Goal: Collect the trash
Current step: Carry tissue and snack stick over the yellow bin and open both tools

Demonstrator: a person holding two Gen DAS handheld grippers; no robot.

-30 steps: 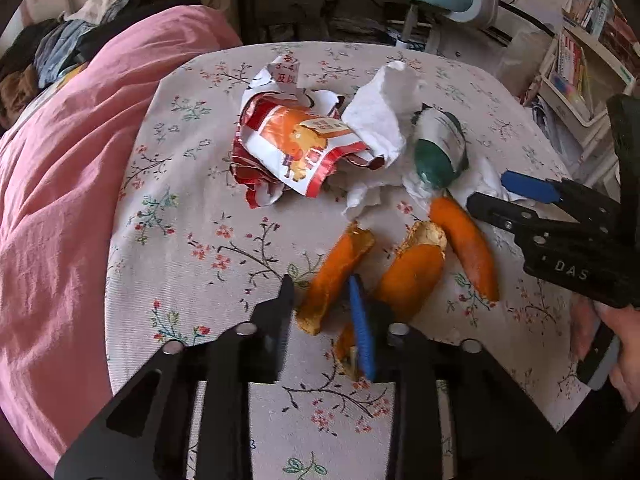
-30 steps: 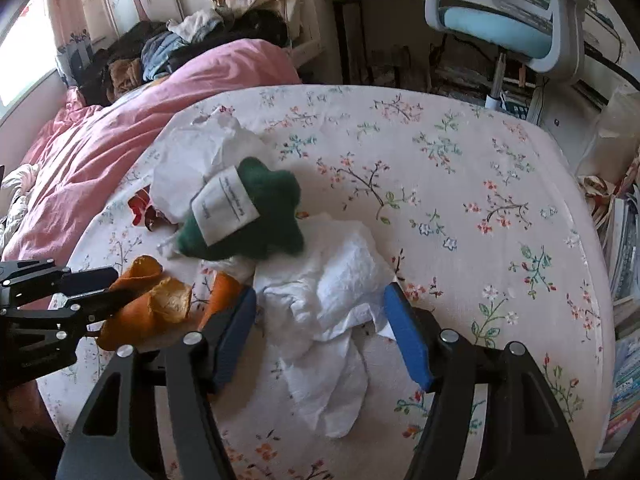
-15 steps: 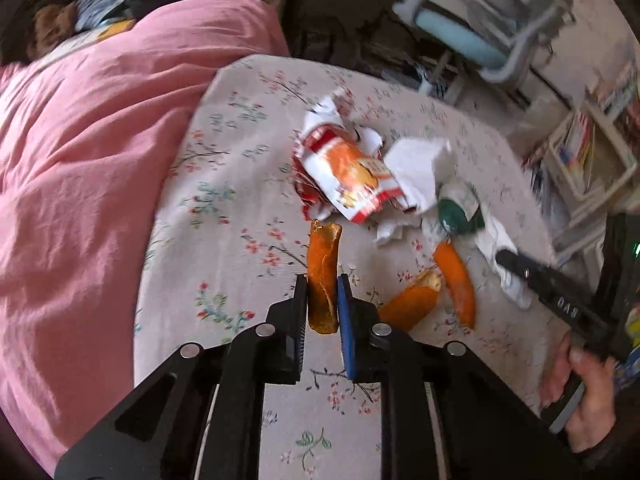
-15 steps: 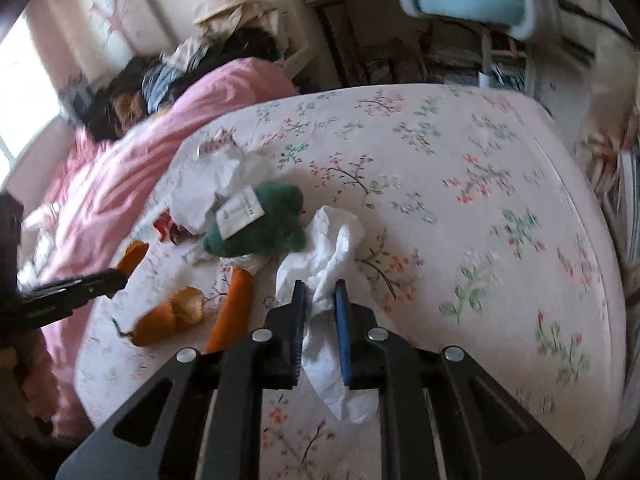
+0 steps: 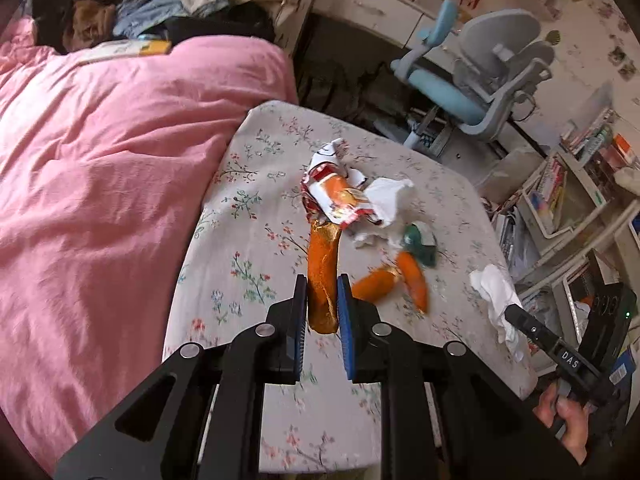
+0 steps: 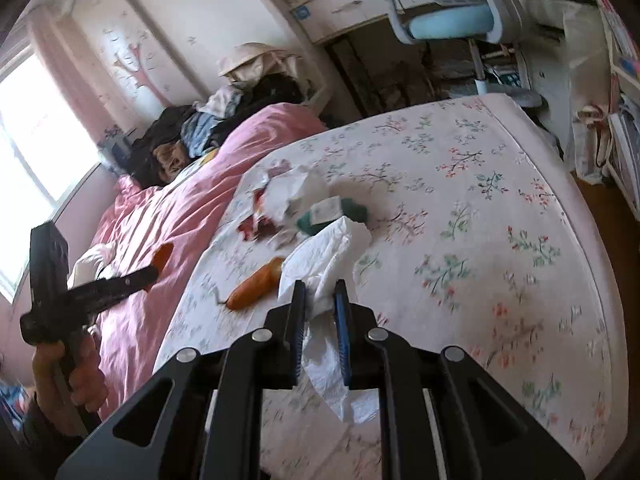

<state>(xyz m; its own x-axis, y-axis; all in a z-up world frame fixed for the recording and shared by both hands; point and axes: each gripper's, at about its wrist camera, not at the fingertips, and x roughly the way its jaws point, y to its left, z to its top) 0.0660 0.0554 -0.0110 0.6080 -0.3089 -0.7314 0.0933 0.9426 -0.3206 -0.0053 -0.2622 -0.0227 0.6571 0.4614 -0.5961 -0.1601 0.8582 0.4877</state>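
My left gripper [image 5: 322, 304] is shut on a long orange peel [image 5: 322, 276] and holds it lifted above the floral bedsheet [image 5: 248, 256]. My right gripper [image 6: 320, 308] is shut on a crumpled white tissue [image 6: 328, 256], also raised off the sheet; the tissue [image 5: 496, 296] shows at the right of the left wrist view. On the sheet lie two more orange peels [image 5: 376, 286], a red and orange snack wrapper [image 5: 336, 196], white paper [image 5: 386, 196] and a green packet with a white label [image 6: 332, 212].
A pink duvet [image 5: 112, 168] covers the bed's left side, with a pile of clothes [image 5: 132, 20] behind it. A blue and grey desk chair [image 5: 480, 88] stands beyond the bed's foot. Bookshelves [image 5: 576, 184] line the right. A hand [image 6: 76, 372] grips the left tool.
Both grippers closed, the left on the orange peel and the right on the white tissue. Both then rose and pulled back from the sheet with their loads.
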